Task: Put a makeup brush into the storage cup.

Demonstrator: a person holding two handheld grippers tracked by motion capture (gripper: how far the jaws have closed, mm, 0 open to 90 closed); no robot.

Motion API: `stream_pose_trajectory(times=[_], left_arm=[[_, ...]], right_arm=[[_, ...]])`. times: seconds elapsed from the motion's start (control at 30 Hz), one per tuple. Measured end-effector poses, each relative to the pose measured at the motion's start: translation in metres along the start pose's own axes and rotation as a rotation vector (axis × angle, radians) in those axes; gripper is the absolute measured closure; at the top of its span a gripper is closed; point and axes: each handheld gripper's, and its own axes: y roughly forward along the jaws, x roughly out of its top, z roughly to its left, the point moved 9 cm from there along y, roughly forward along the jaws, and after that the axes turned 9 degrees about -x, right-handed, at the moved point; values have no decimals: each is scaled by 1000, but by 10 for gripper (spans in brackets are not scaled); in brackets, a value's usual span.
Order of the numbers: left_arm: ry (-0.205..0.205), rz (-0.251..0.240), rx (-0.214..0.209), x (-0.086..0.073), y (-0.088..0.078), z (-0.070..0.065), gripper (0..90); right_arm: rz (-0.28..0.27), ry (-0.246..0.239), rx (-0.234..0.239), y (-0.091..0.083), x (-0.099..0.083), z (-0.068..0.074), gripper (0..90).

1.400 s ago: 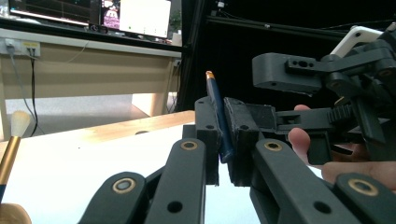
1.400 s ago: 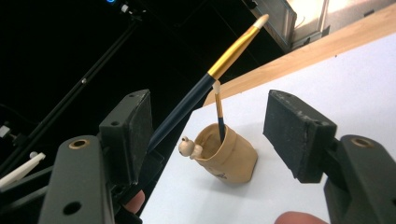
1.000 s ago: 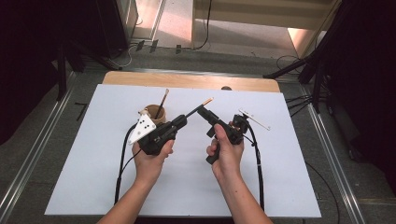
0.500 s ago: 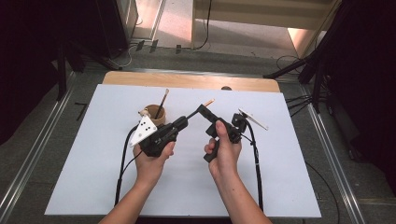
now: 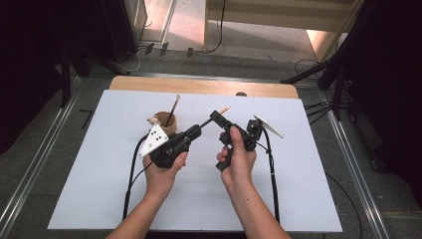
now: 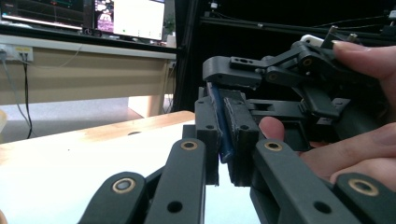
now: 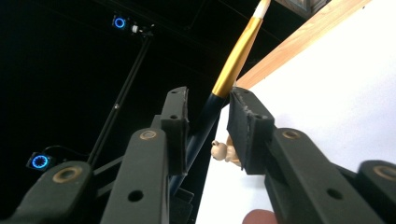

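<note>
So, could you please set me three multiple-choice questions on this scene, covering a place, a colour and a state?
1. Where does the brown cup stand?
A. On the white sheet, near the left gripper
B. On the floor
C. In the person's right hand

2. What colour is the metal band on the held brush?
A. Red
B. Gold
C. Green

3. How is the left gripper?
A. Wide open and empty
B. Shut on the brush's dark blue handle
C. Lying on the table

Answers:
1 A: the high view shows the cup on the sheet, just beyond that gripper.
2 B: the right gripper view shows a gold band above the dark handle.
3 B: the left gripper view shows the pads pressed on the blue handle.
</note>
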Motion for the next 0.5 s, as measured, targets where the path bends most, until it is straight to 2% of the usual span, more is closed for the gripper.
stream_pose_trajectory(times=[0.3,0.5], left_arm=[[-2,0,-9,-1,1,-1,861],[0,10,-16,-2,1,-1,860]], right_arm=[[4,14,5,0,2,-1,749],[10,18,38,-1,2,0,786]])
